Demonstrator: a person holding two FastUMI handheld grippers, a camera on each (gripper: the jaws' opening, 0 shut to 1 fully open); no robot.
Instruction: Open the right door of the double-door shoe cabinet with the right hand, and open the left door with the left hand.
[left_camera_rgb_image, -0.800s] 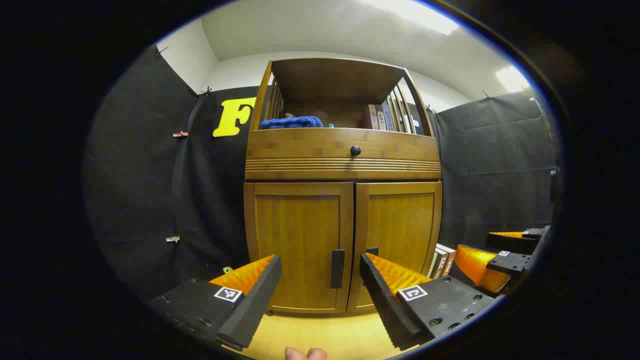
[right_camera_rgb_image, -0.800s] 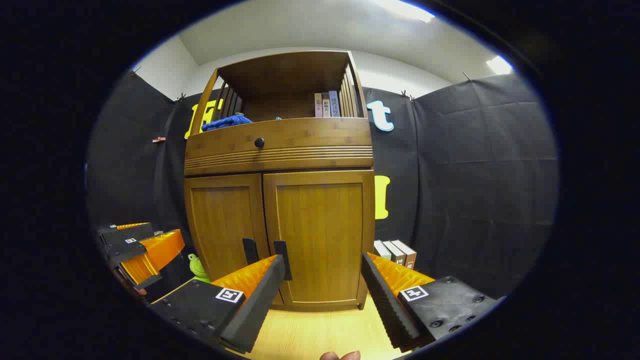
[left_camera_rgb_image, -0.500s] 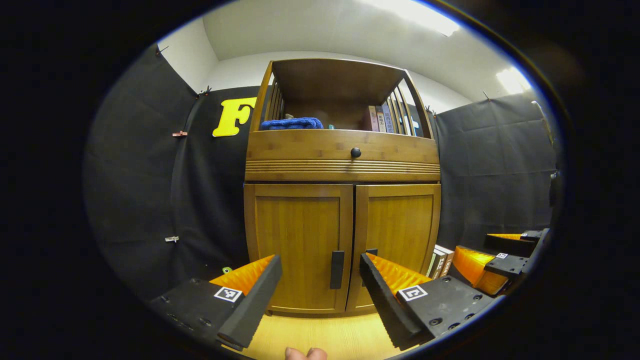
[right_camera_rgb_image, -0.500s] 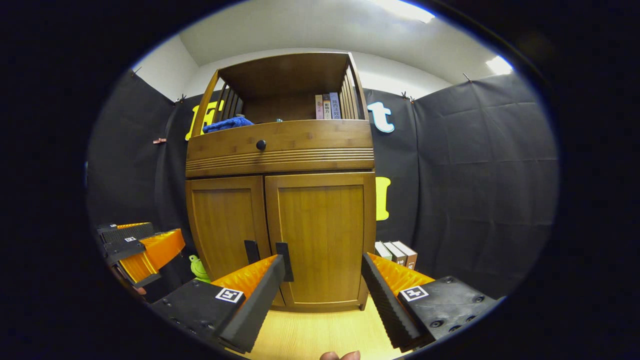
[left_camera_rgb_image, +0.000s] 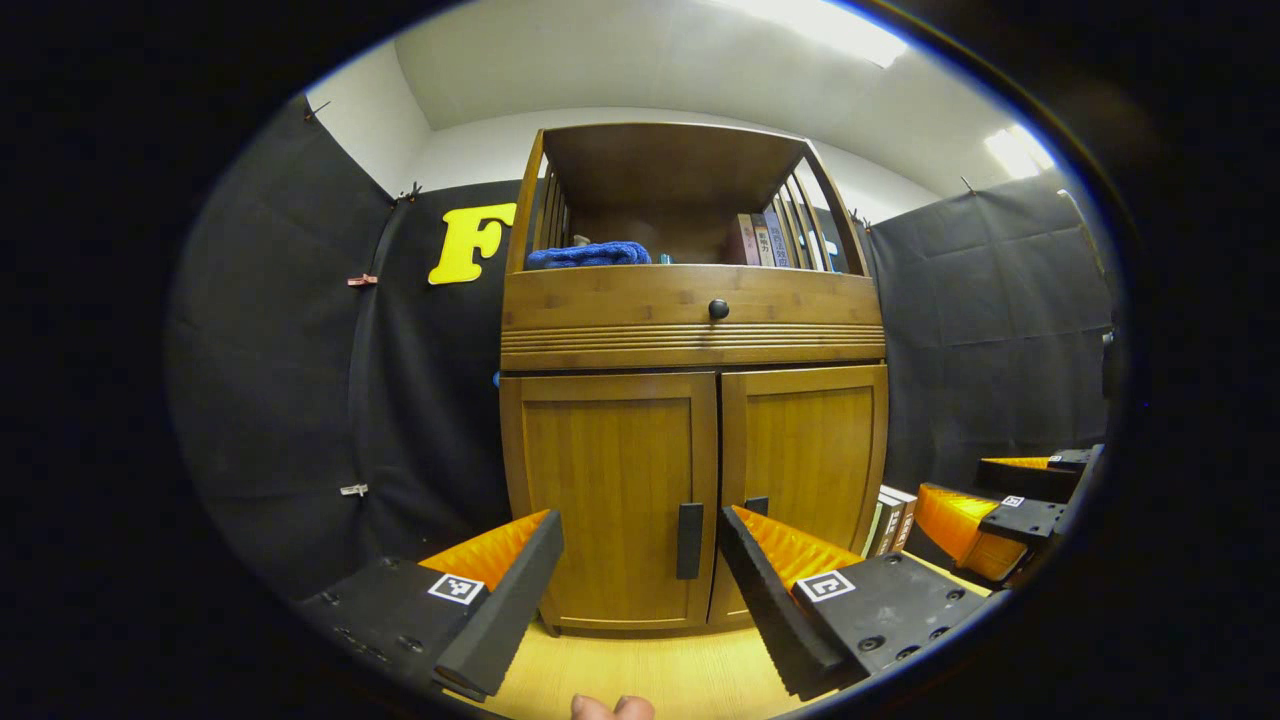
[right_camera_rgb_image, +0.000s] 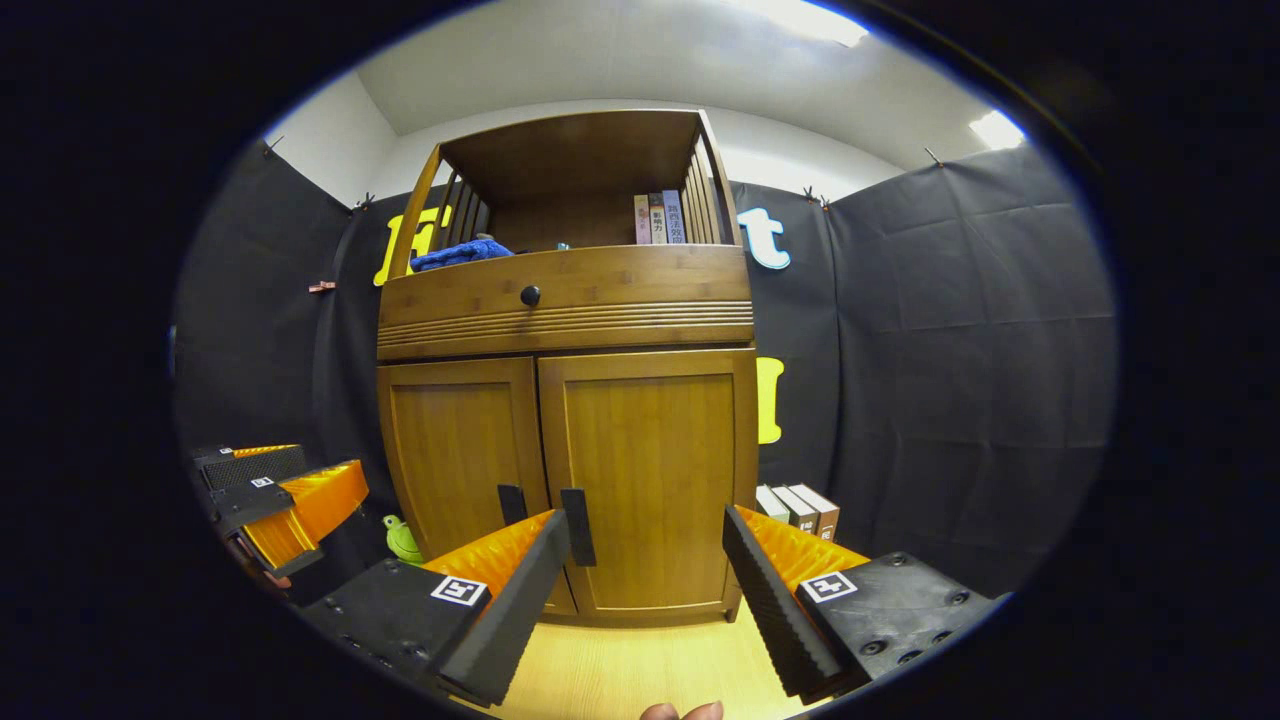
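One cabinet (left_camera_rgb_image: 690, 330) stands on the floor. It has two doors: the left door (left_camera_rgb_image: 610, 500) and the right door (left_camera_rgb_image: 805, 455). There are two door handles: one on the left door (left_camera_rgb_image: 689, 541), one on the right (right_camera_rgb_image: 577, 513). One drawer (left_camera_rgb_image: 690, 310) sits above the doors and carries one round knob (left_camera_rgb_image: 718, 309). On the open shelf lies one blue cloth (left_camera_rgb_image: 588, 255), beside about three upright books (right_camera_rgb_image: 657, 218). Three more books (right_camera_rgb_image: 798, 508) stand on the floor to the right of the cabinet. One green toy (right_camera_rgb_image: 404, 541) sits at its left. Two claws are here: the left claw (left_camera_rgb_image: 640, 580) and the right claw (right_camera_rgb_image: 645, 585).
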